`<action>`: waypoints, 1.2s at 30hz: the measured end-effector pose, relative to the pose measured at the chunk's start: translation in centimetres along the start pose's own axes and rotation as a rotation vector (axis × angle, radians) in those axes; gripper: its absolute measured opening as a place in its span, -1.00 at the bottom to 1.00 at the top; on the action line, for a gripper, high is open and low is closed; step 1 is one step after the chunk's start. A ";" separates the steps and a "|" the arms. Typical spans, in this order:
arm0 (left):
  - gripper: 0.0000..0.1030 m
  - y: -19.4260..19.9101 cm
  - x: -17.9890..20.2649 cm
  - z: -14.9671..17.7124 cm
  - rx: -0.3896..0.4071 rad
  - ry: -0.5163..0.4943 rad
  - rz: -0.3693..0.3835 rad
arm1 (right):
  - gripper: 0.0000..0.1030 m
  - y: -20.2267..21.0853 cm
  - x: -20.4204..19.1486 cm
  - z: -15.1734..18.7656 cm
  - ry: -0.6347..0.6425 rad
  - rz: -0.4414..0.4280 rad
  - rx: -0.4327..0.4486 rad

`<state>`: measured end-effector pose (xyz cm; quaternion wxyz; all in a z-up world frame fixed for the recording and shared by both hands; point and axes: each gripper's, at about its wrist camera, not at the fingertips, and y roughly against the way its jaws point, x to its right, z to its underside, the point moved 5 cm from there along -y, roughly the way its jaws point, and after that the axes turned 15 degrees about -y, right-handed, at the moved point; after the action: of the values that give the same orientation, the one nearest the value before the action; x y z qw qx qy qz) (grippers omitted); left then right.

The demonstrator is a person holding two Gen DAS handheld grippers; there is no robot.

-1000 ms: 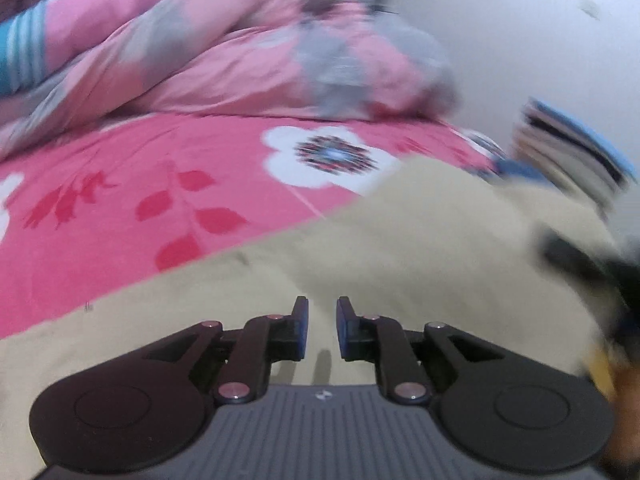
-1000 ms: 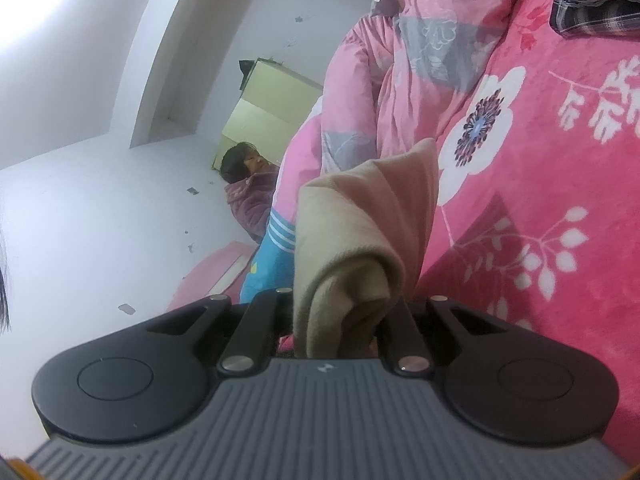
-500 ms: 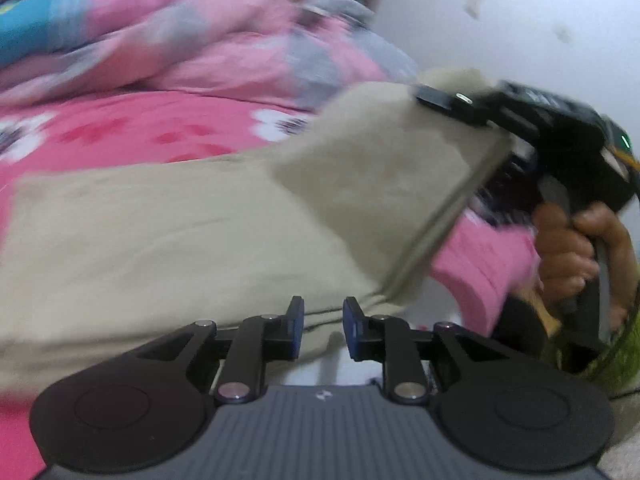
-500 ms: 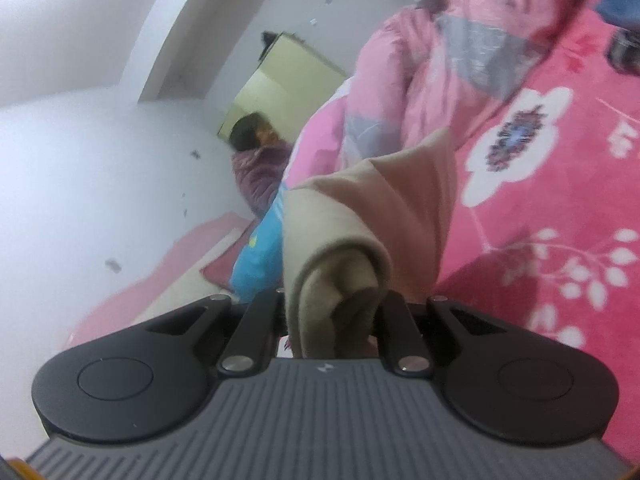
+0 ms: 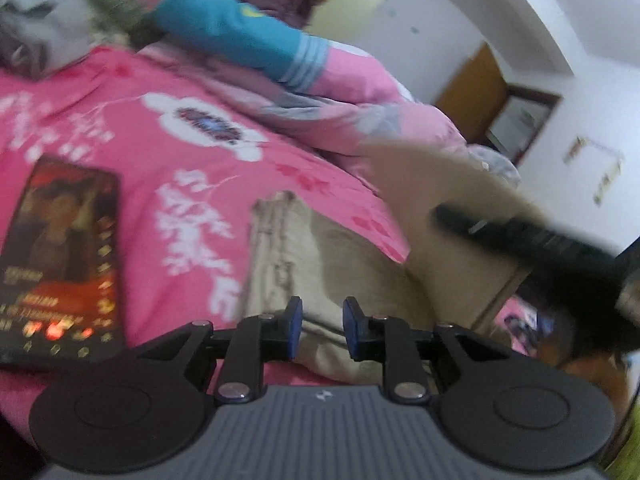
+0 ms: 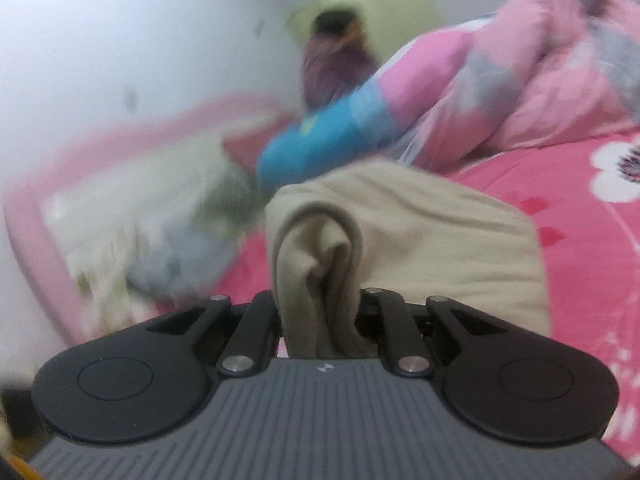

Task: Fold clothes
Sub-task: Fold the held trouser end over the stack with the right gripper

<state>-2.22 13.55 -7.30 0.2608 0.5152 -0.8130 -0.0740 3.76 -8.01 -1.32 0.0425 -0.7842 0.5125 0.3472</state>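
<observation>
Beige garment [image 6: 420, 240]: a bunched fold sits clamped between my right gripper [image 6: 322, 320] jaws, the rest trailing ahead onto the pink floral bed cover [image 6: 592, 240]. My left gripper [image 5: 320, 326] has its jaws a little apart and empty; folded beige cloth lies just ahead of them. Phone [image 5: 60, 256], screen lit, lies left of those jaws. Blurred black shape to their right, probably the other gripper.

Handheld gripper units, construction as seen from the wrist cameras

Each unit, left gripper [image 5: 319, 327] and right gripper [image 6: 320, 320], is built from matte black linkage arms joined by silver pivot screws, flanked by two rounded black housings with circular recesses. A grey ribbed body with a small white logo is fitted behind. Blue pads [image 5: 295, 326] are fitted to the left fingers.
</observation>
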 end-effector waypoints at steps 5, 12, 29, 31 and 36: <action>-0.57 0.8 -1.3 -0.1 0.028 0.045 -0.013 | -0.81 -2.7 -2.4 3.4 0.218 0.068 -0.078; -0.57 2.4 -3.6 -0.2 0.087 0.152 0.009 | -0.80 -2.1 -4.6 5.3 0.420 0.122 -0.026; -0.57 1.7 -5.5 0.9 0.025 0.228 -0.040 | -0.62 -3.7 -7.3 10.2 0.732 0.201 -0.053; -0.52 2.1 -5.9 0.9 0.028 0.243 -0.045 | -0.49 -3.2 -7.7 10.4 0.742 0.183 -0.048; -0.39 2.5 -6.7 0.9 0.043 0.307 -0.019 | 0.19 -0.6 -9.1 10.7 0.696 -0.004 -0.059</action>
<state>-2.41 20.46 -9.47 0.3702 0.5337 -0.7601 0.0207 -3.22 3.79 -4.22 -0.1567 -0.8575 0.4846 0.0735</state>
